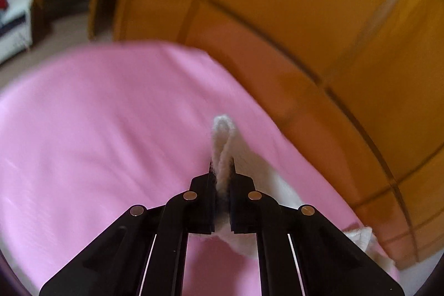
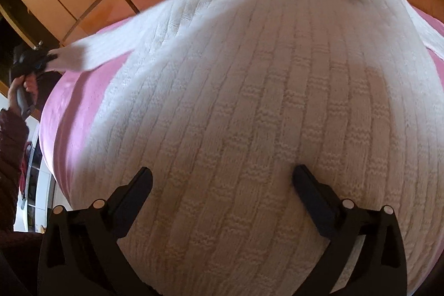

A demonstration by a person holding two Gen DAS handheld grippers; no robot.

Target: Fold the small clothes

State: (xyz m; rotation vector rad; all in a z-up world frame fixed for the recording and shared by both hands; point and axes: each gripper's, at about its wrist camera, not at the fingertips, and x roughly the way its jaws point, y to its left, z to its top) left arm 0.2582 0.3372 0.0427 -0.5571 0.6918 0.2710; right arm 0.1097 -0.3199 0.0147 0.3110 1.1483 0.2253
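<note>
Your left gripper (image 1: 222, 171) clamps sweater (image 2: 249, 101) sleeve (image 1: 222, 140); right gripper (image 2: 222, 182) gapes empty over body — hard tug risks dragging sweater off pink sheet (image 1: 97, 115).

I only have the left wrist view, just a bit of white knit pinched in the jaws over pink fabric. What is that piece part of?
Observer: It is the end of a sleeve of a white knitted sweater, which lies spread on the pink sheet.
Operator: Where is the other gripper?
Observer: The right gripper is over the sweater's body, near its lower part, jaws wide apart and nothing gripped.
Operator: Is my sleeve slack or pulled out?
Observer: It is pulled out sideways from the body, and the left gripper clamps its tip.
Operator: And the other sleeve?
Observer: It is bent near the collar, at the far right of the right wrist view.
</note>
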